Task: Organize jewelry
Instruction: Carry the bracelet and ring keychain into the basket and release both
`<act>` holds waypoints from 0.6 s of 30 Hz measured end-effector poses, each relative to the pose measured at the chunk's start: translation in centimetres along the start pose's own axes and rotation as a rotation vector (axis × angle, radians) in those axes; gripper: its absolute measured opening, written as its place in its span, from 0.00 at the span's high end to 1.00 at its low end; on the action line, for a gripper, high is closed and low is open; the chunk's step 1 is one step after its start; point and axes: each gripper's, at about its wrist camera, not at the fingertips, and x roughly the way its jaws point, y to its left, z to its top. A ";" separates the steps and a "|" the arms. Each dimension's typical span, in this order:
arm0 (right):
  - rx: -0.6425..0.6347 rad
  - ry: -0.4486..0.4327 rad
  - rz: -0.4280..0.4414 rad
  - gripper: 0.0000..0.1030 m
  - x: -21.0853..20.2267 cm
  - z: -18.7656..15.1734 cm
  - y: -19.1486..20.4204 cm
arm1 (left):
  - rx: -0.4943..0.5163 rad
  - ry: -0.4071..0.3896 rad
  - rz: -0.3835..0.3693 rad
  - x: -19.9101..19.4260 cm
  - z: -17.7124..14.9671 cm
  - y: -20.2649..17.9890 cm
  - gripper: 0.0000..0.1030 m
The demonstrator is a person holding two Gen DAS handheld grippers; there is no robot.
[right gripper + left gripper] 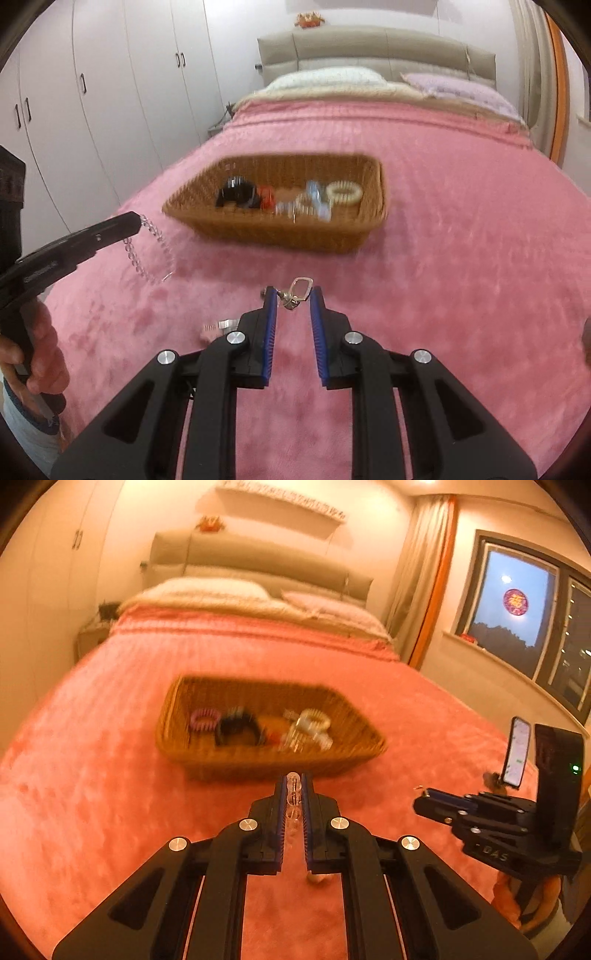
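Observation:
My left gripper [293, 781] is shut on a string of clear beads [293, 794]. In the right wrist view the left gripper [133, 221] is at the left, and the clear beads [153, 254] hang from it in a loop above the pink blanket. My right gripper [293, 293] stands narrow, shut on a small silver metal loop [301, 288] that spans its blue pads. In the left wrist view the right gripper [424, 796] is at the right. A wicker basket [258, 764] [280, 232] lies ahead of both, holding hair coils, a black clip and clear clips.
A small pink and silver piece [218, 328] lies on the blanket [461, 295] beside my right gripper's left finger. A person's hand [37, 350] holds the left gripper's handle. Pillows and a headboard are beyond the basket, wardrobes to the left, a window to the right.

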 end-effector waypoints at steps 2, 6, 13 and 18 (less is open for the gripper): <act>-0.005 -0.032 0.011 0.84 -0.6 1.7 0.1 | 0.027 -0.038 -0.014 -0.5 1.8 -0.8 0.95; -0.028 -0.118 -0.018 0.84 -1.3 6.2 0.5 | 0.055 -0.107 0.000 -0.1 6.2 -1.8 0.94; -0.017 -0.119 -0.018 0.84 3.6 11.8 -0.5 | 0.008 -0.134 -0.019 5.9 11.3 -0.6 0.94; 0.036 0.026 0.028 0.84 11.0 13.0 -2.5 | -0.034 -0.080 -0.014 10.9 10.7 1.3 0.94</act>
